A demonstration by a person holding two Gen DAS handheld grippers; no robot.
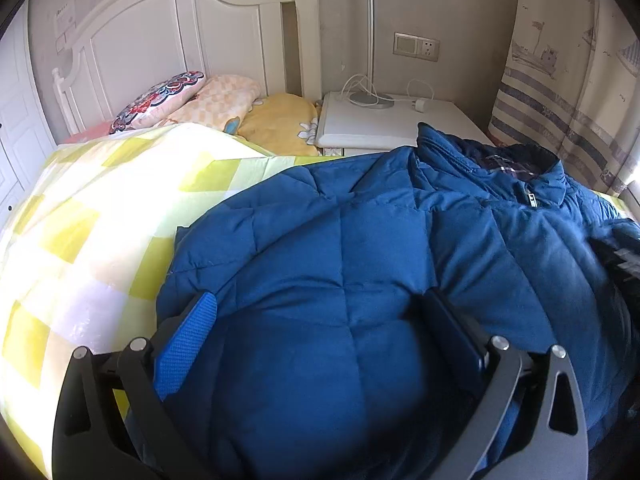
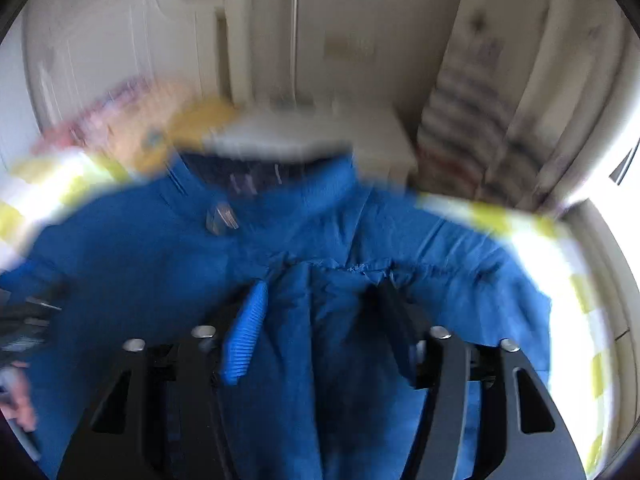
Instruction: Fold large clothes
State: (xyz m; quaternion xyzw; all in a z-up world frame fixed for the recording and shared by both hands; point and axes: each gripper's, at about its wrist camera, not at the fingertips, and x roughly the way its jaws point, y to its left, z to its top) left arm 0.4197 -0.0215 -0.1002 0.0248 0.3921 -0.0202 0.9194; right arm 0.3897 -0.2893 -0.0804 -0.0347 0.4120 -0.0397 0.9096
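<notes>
Blue quilted jacket (image 1: pixel 360 248) lies puffed on the yellow-checked quilt (image 1: pixel 92 208), collar (image 1: pixel 532 184) toward the nightstand (image 1: pixel 384 124). Left gripper (image 1: pixel 320 332): jaws wide, bulging fabric between, pads not pressing. Right gripper (image 2: pixel 320 312): jaws parted over a fabric ridge; blurred, grip unclear. Pillows (image 1: pixel 192 100) by white headboard (image 1: pixel 168 32); curtain (image 1: pixel 568 80) beside.

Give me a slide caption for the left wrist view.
Left gripper open over a blue puffer jacket spread on a yellow-checked quilt.
</notes>
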